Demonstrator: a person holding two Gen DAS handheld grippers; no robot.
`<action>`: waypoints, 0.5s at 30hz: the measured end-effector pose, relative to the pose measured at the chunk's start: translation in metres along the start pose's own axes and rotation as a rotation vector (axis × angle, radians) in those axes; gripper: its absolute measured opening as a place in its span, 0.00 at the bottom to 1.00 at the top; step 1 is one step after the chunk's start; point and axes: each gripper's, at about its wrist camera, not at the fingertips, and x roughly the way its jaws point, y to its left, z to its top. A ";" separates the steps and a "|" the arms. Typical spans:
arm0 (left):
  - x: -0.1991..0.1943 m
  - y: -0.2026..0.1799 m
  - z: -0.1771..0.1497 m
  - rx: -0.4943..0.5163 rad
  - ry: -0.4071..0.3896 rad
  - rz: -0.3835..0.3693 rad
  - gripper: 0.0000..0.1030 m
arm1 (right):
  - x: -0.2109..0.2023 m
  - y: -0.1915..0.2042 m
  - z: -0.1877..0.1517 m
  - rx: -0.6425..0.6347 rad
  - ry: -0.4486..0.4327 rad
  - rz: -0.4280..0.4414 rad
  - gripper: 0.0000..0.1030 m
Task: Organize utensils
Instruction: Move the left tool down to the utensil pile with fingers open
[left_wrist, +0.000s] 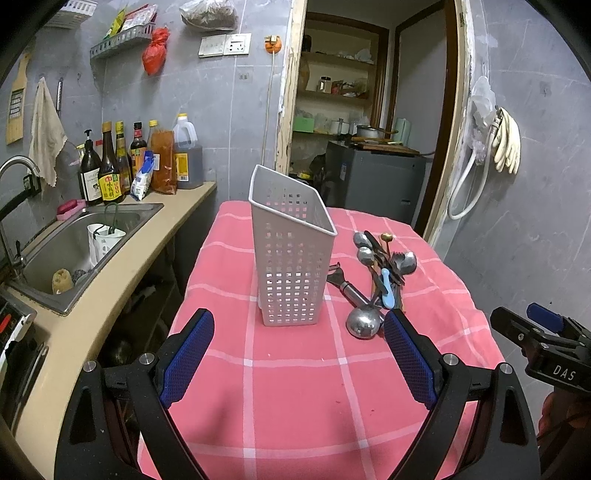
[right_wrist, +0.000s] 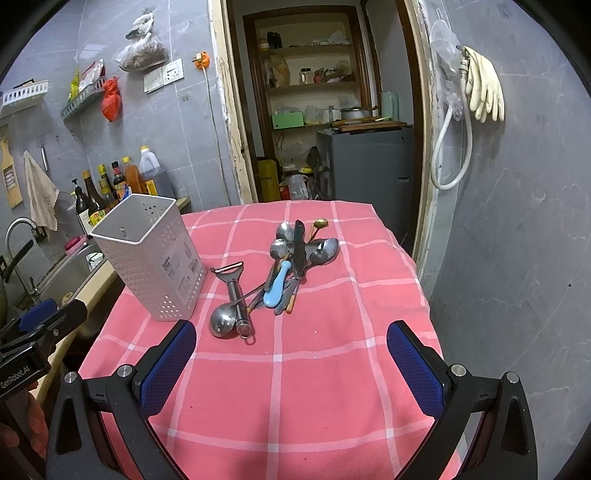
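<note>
A: Nearest the cameras, what do the tools show?

B: The left gripper (left_wrist: 299, 354) has its blue-padded fingers (left_wrist: 188, 358) spread wide with nothing between them, hovering above the near part of the pink checked tablecloth (left_wrist: 295, 398). The right gripper (right_wrist: 291, 365) is just as wide apart and also holds nothing, over the same cloth. Each gripper shows at the edge of the other's view.

A: And past the fingers?

B: First a round steel ladle-like scoop (right_wrist: 223, 322) lying on the cloth, bowl towards the cameras. Touching it lies a steel-handled vegetable peeler (right_wrist: 236, 291), blade end pointing away. To their left stands the tall white perforated plastic utensil basket (right_wrist: 151, 258), upright, and nothing shows inside it through its open top.

A: Where are the rest of the utensils?

B: In a loose heap just beyond the peeler, to the right of the basket and apart from it. On top is a light blue plastic spoon (right_wrist: 277, 284). Around and beneath it are steel spoons (right_wrist: 279, 249), a dark-bladed knife (right_wrist: 298, 254) and a small gold-coloured spoon (right_wrist: 320, 223) at the far end. Some handles cross one another, so I cannot count them.

A: Further back?

B: On the left, a beige counter with a steel sink (left_wrist: 74, 251) and a row of sauce bottles (left_wrist: 110, 166). Behind the table, an open doorway (right_wrist: 314, 110) to a shelved store room. On the right wall hang pale rubber gloves (right_wrist: 484, 88).
</note>
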 end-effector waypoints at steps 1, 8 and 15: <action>0.001 -0.001 0.001 0.000 0.006 0.001 0.87 | 0.000 0.000 0.000 0.000 0.004 -0.001 1.00; 0.006 -0.011 0.017 -0.017 0.054 -0.021 0.87 | 0.004 -0.009 0.009 -0.035 0.001 -0.004 1.00; 0.023 -0.028 0.038 -0.045 0.087 -0.084 0.87 | 0.020 -0.034 0.036 -0.066 0.006 0.030 1.00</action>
